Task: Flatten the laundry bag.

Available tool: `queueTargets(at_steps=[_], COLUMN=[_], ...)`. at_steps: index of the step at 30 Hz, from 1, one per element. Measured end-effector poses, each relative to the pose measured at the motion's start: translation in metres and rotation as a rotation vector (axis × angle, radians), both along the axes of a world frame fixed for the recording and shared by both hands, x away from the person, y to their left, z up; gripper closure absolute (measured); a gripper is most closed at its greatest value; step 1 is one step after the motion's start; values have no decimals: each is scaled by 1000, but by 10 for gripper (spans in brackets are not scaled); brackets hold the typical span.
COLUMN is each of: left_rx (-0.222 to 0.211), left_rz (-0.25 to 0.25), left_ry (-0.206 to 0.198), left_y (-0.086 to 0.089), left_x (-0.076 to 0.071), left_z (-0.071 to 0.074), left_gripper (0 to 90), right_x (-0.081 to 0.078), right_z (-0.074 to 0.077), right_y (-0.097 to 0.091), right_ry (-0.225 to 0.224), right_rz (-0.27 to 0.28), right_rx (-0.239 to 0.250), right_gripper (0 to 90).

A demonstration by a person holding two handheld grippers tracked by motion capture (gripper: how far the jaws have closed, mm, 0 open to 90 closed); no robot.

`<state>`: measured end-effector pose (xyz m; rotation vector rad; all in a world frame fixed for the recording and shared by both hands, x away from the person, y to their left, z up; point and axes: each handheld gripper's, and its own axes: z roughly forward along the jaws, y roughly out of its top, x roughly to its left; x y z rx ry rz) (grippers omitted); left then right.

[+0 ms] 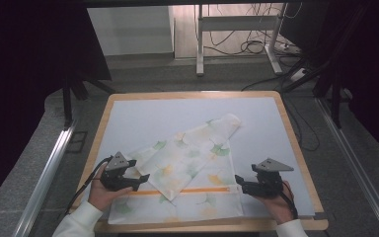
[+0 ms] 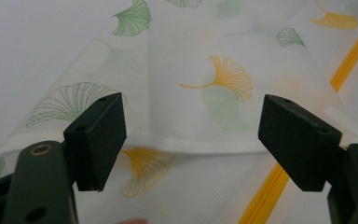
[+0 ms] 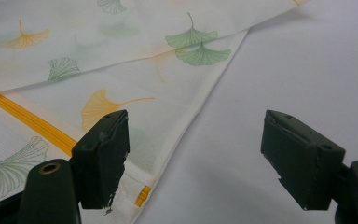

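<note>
Counter [image 1: 128,106]: cloth [image 1: 192,163] part-folded, one flap over. Left gripper [image 1: 137,170], right gripper [image 1: 238,182] open, empty, flanking cloth. More folds likely left.

The cloth [image 1: 192,163] looks like thin matt woven fabric with a fine weave, lying on a smooth matt white sheet [image 1: 143,118] over a light wood table [image 1: 296,143], and the gripper jaws look matt black plastic.
</note>
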<state>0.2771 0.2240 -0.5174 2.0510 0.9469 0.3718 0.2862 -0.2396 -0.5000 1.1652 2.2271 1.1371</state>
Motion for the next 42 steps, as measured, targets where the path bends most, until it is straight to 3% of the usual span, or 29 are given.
queueTargets(at_steps=[3,4,8,10,12,15,16,17,18,19,21,23,27,33,39,41,42], left_rx=[5,8,15,18,4,-4,10,10,26,26,41,43,39,-19,5,3,-22], left_rz=[-4,-7,-6,-10,-20,-29,-35,-35,-40,-40,-33,-31,-31,-46,-79,-96,-119], left_ry=[-2,-5,-7,-7,6,8,5,5,7,7,18,20,17,28,26,27,36], left_y=[0,0,0,0,0,0,-1,-1,-1,-1,-1,-2,-2,-3,-12,-16,-19], left_x=[0,0,0,0,-1,-4,-6,-6,-5,-5,-2,-2,-3,-5,-7,-8,-10], left_z=[0,0,0,-1,0,1,0,0,-1,-1,-2,-3,-2,2,2,3,4], left_gripper=[233,233,237,237,229,227,227,226,226,225,225,225,226,236,241,247,251], right_x=[-1,-3,-5,-5,-3,-3,-5,-5,-5,-5,-4,-4,-6,-9,-11,-12,-13], right_z=[1,3,6,6,5,5,6,6,6,6,4,3,3,0,-3,-5,-6], right_y=[1,2,5,6,5,4,5,5,7,7,9,10,13,24,34,38,42], right_ry=[6,11,5,13,58,65,71,71,71,71,74,75,72,93,109,114,122], right_rz=[10,25,43,57,69,81,92,92,106,106,126,134,159,198,230,247,260], right_rx=[17,50,50,51,75,77,74,74,58,58,36,31,16,-6,-25,-31,-33], right_gripper=[259,273,307,349,423,496,563,563,630,630,714,739,872,890,891,892,892])
